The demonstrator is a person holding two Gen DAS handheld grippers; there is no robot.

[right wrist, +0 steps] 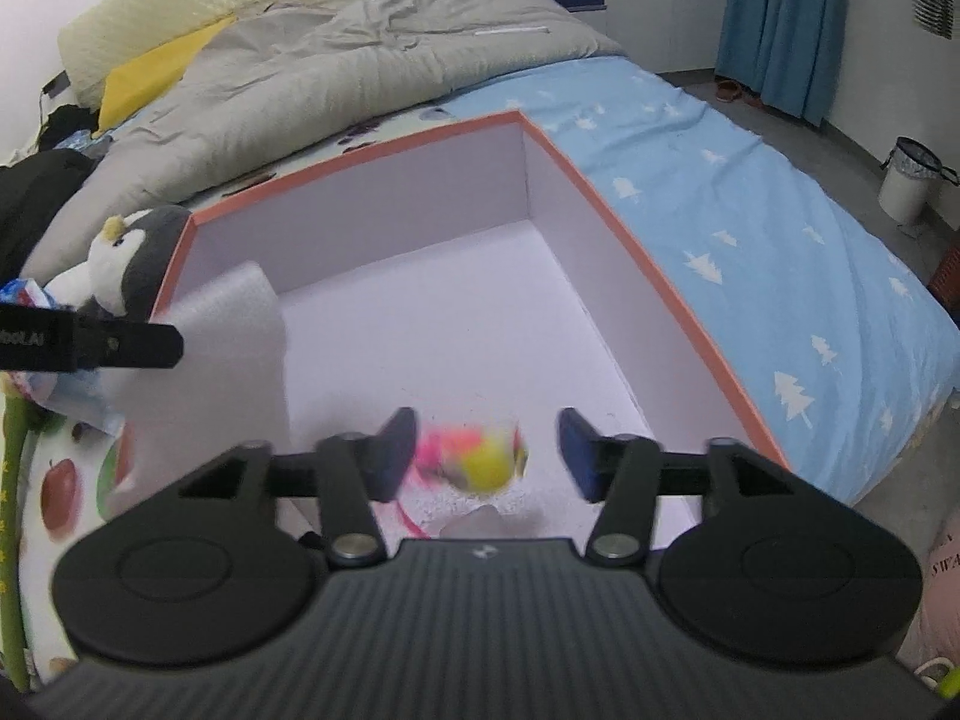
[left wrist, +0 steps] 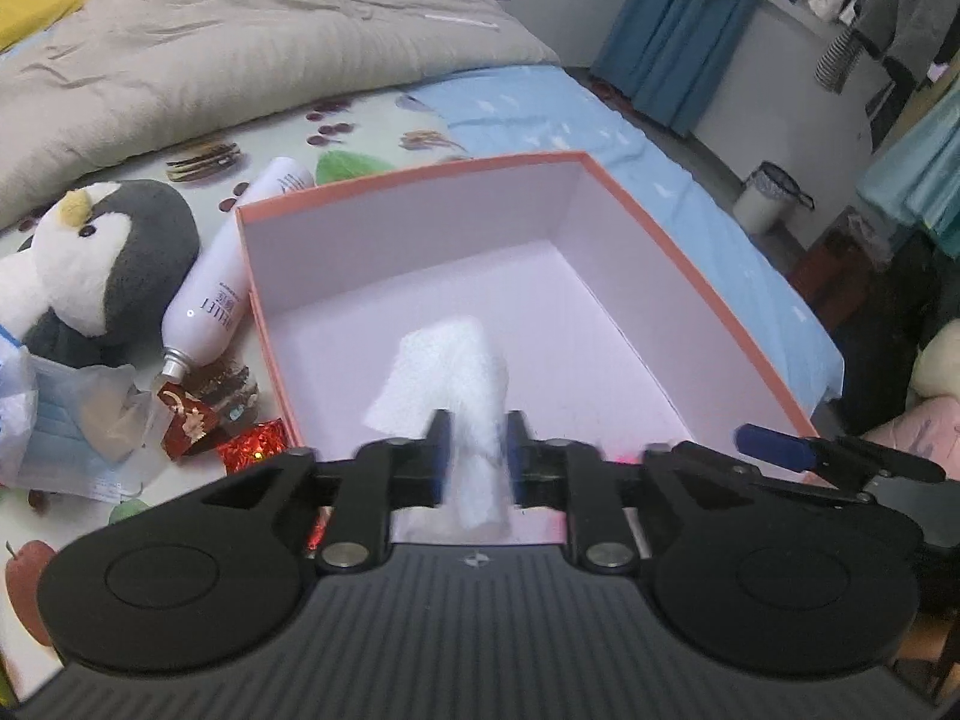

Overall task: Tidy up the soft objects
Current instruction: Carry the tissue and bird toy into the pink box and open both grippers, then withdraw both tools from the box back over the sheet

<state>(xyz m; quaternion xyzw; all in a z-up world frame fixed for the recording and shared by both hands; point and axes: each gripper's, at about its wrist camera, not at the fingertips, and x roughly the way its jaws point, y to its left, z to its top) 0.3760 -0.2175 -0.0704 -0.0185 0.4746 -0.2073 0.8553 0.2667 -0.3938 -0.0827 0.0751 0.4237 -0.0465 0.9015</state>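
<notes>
Now at the drop-off step, I'd say. Left tongs [left wrist: 474,450] spread slightly w/ the white cloth [left wrist: 447,378] between the pads, blurred, grip looks loose. Right tongs [right wrist: 486,450] spread wide; a blurred pink-and-yellow toy [right wrist: 474,456] sits between them, not pinched, over the box [right wrist: 630,240] floor. Box is on the bed [right wrist: 780,276]. Next: lift both clear, then go for the penguin [left wrist: 108,258] beside the box, probably.

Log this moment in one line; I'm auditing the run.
left gripper: open around white towel | right gripper: open, pink-yellow toy between | over orange-rimmed box
</notes>
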